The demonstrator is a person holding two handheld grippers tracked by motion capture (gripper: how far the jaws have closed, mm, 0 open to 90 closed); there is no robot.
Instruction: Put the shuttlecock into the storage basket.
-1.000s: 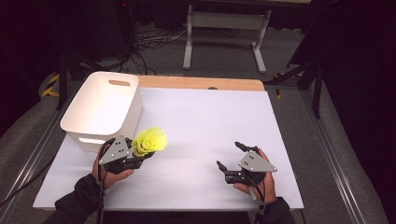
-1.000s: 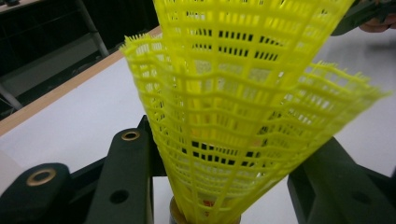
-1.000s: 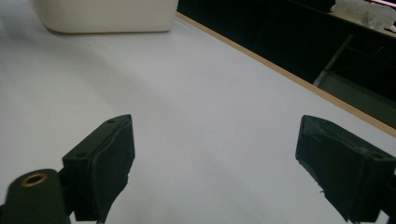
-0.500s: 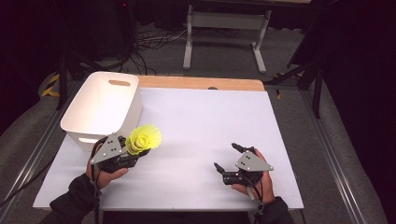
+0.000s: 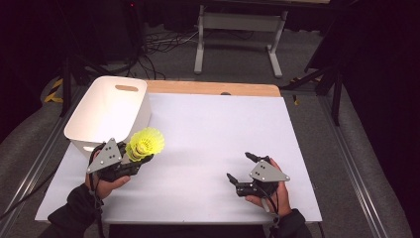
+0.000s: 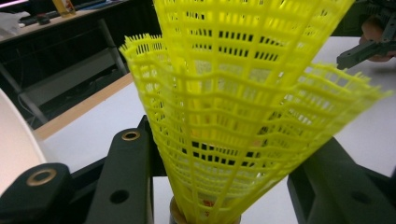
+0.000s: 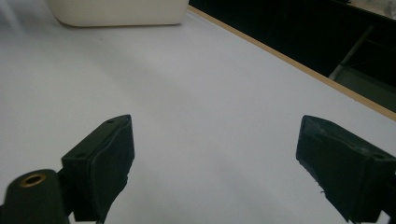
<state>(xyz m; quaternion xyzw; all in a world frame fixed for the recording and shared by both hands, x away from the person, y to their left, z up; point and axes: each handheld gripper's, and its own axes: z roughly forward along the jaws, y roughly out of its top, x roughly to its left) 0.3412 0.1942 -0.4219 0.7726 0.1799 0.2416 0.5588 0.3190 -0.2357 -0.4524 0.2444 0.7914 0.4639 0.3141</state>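
Left tool (image 5: pixel 132 157): clenched on the yellow shuttlecock (image 5: pixel 144 144); the cork end is gripped low between the jaws, as seen in the left gripper view (image 6: pixel 205 217); the mesh skirt is flared up and away from the tool
Shuttlecock: held above the bench (image 5: pixel 213 134), just beside the near corner of the white bin (image 5: pixel 106 111)
White bin: found just beyond and to the outer side of the left tool; its near wall is touched by nothing; a slot handle is seen in its far wall
Right tool (image 5: pixel 242 168): released; the jaws are spread wide with nothing between them, bare bench being seen between the two pads in the right gripper view (image 7: pixel 215 163)
Hands: each tool is gripped by a hand in a dark sleeve; the two are kept well apart
In the way: the left tool's own view is largely blocked by the skirt; between the left tool and the bin only the bin's rim is met
Surroundings: a wooden strip along the far edge of the bench; beyond it a grey stand and cables on the floor
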